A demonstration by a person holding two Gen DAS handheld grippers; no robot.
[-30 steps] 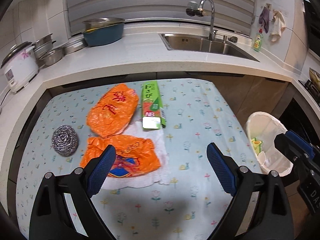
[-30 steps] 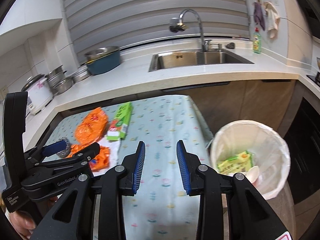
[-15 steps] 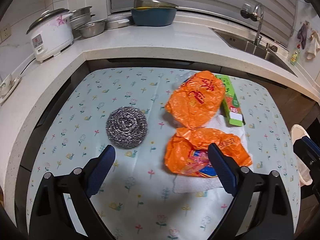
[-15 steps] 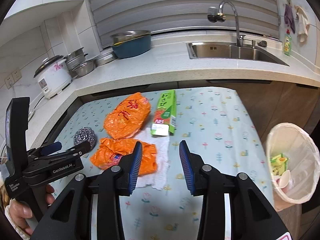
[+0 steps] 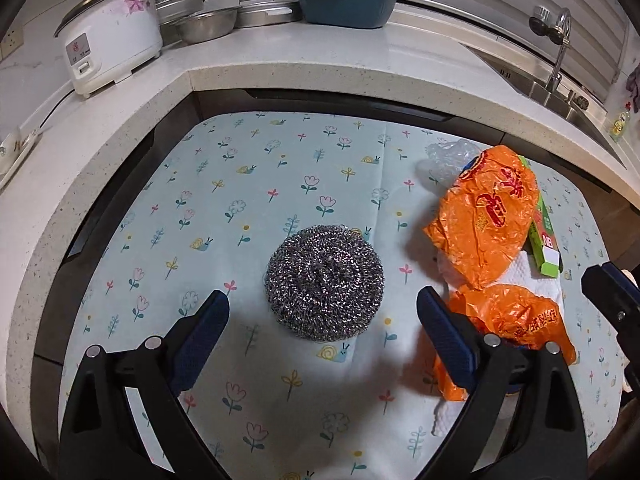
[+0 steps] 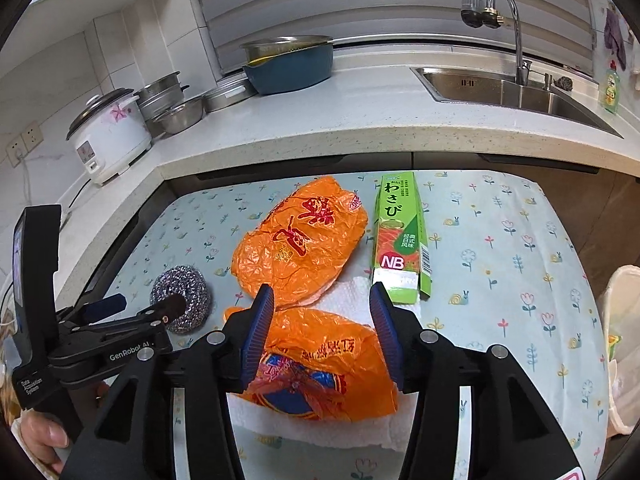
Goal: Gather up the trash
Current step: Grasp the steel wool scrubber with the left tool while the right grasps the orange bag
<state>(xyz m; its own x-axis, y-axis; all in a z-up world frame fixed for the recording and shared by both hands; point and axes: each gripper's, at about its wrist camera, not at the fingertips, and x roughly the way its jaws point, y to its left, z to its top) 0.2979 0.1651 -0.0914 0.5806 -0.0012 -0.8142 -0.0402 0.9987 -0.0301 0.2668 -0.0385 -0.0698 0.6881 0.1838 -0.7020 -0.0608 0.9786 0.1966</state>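
Note:
A steel wool scourer (image 5: pixel 324 280) lies on the flowered table cloth (image 5: pixel 280 184). My left gripper (image 5: pixel 322 300) hangs just above it, jaws wide open, one pad on each side and neither touching. To the right are two crumpled orange bags, the far one (image 6: pixel 304 244) and the near one (image 6: pixel 328 364), which rests on a white paper towel (image 6: pixel 352 292). My right gripper (image 6: pixel 320 292) is over the near bag with its jaws opening. The bag lies under and between them, not pinched. A green wasabi box (image 6: pixel 400 236) lies beside the far bag.
A white-lined bin (image 6: pixel 620 320) stands off the table's right edge. A clear plastic scrap (image 5: pixel 448 154) lies behind the far bag. The counter behind holds a rice cooker (image 6: pixel 108 136), steel bowls (image 6: pixel 180 108), a blue basin (image 6: pixel 288 64) and the sink (image 6: pixel 500 88).
Both grippers swung left from the bin side and came lower over the table. The left one now frames the scourer. The right one's jaws spread wider above the near orange bag.

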